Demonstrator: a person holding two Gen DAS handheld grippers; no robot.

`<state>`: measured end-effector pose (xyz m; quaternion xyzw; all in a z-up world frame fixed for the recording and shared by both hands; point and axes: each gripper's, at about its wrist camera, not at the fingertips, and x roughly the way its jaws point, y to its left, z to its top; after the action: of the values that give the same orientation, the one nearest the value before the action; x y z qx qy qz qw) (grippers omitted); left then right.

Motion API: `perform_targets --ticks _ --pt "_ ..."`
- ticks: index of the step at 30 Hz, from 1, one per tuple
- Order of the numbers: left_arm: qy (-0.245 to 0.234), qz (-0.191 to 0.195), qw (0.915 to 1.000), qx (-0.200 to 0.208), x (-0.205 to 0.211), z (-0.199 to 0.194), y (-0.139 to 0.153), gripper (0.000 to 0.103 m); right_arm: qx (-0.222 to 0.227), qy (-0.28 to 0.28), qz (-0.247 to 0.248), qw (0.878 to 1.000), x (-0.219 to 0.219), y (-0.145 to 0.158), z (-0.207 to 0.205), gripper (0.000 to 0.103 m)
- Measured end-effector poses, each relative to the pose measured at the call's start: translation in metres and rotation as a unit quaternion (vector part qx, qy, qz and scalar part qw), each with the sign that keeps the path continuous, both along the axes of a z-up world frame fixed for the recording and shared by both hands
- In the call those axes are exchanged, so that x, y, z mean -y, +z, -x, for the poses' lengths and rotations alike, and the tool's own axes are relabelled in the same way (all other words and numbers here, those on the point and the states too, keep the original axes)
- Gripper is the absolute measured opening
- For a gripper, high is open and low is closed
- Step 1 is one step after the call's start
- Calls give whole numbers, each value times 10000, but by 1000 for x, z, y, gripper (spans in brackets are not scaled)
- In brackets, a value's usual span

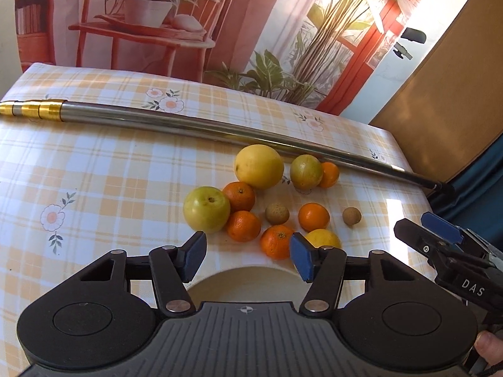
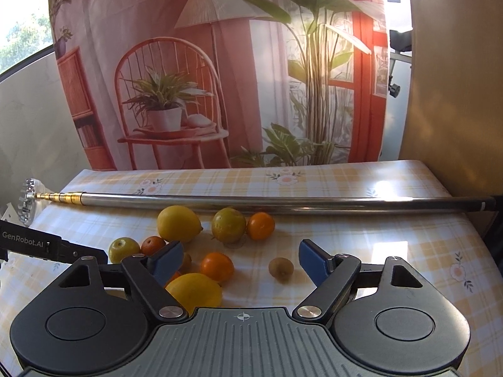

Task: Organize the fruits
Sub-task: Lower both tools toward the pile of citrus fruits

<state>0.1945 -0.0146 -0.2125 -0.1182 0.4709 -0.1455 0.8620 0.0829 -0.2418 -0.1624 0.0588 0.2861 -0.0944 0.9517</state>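
Crosswise, metal rod behind scattered fruits, both tools spread, empty

Backdrop cloth, hung just behind the worktop: printed with a red chair, potted plants, a lamp. Brown panel to the cloth's right. Worktop cover: yellow check with flowers. Sunlight patches on it.

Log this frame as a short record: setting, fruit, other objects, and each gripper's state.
setting: table under a checked floral cloth, printed backdrop behind
fruit: loose cluster of tangerines, e.g.; large lemon; green fruit; small brown fruit
other objects: telescopic metal pole lying behind the fruit; pale dish below the left gripper
left gripper: open, empty
right gripper: open, empty
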Motion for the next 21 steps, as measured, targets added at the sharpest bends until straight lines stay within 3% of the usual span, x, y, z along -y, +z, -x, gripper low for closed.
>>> perform_targets --ticks 5,9,14,21 --pt "262 386 9972 -589 3 -26 -18 54 -79 -35 -164 9998 9 -6 -6 74" --pt "398 544 9950 -739 8 -37 -24 54 -112 -66 -258 9996 16 -11 -9 72" --pt "347 408 9951 -827 18 -45 -29 54 -120 -99 -383 9991 24 -15 -12 72" --pt "128 -18 9984 -546 38 -46 -30 53 -125 -148 -533 9984 33 -20 -12 72"
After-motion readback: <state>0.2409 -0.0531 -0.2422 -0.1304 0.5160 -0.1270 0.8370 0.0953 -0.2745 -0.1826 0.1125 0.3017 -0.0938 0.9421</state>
